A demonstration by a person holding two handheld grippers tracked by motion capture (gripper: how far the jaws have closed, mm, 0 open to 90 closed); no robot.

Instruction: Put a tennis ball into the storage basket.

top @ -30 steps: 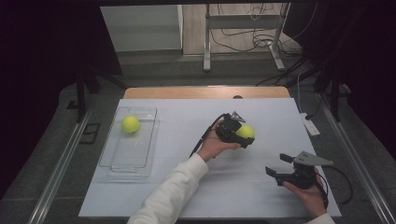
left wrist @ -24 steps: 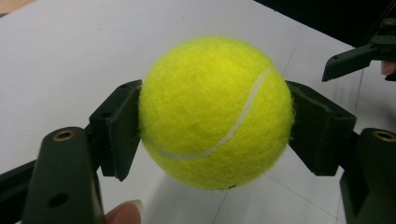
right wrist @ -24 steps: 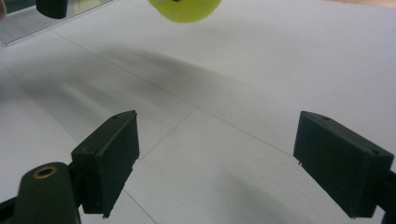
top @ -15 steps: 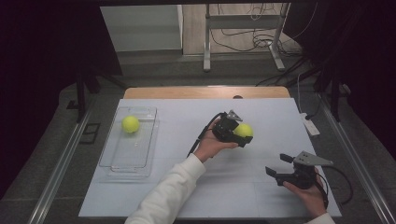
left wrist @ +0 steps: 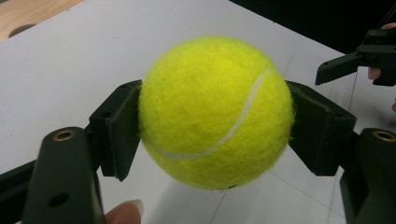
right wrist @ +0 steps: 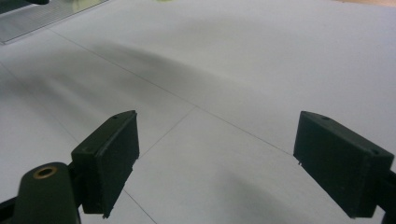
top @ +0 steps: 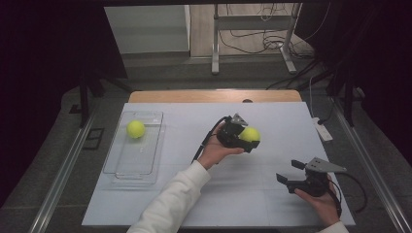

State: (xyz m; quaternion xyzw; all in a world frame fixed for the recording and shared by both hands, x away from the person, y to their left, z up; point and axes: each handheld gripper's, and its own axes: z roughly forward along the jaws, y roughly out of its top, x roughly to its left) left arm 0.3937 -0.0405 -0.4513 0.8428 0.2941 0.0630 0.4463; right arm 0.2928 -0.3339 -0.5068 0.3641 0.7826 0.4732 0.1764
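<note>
Looking down from the high view, a white table (top: 252, 204) stands in a dark room with cables on the floor behind. The left gripper (top: 241, 136) clamps a tennis ball (top: 250, 134) above mid-table; another ball (top: 135, 129) lies in a clear tray (top: 138, 167). In the left gripper view, both pads press the ball's (left wrist: 215, 112) sides. In the right gripper view, the right gripper (right wrist: 217, 163) gapes wide, nothing between its jaws, over the white surface.

On the table (top: 160, 204), a tray (top: 121, 167) at the left holds one ball (top: 135, 129), a second ball (top: 250, 134) sits mid-table between the left gripper's (top: 247, 141) jaws, and the right gripper (top: 287, 172) lies nearer, to the right.
</note>
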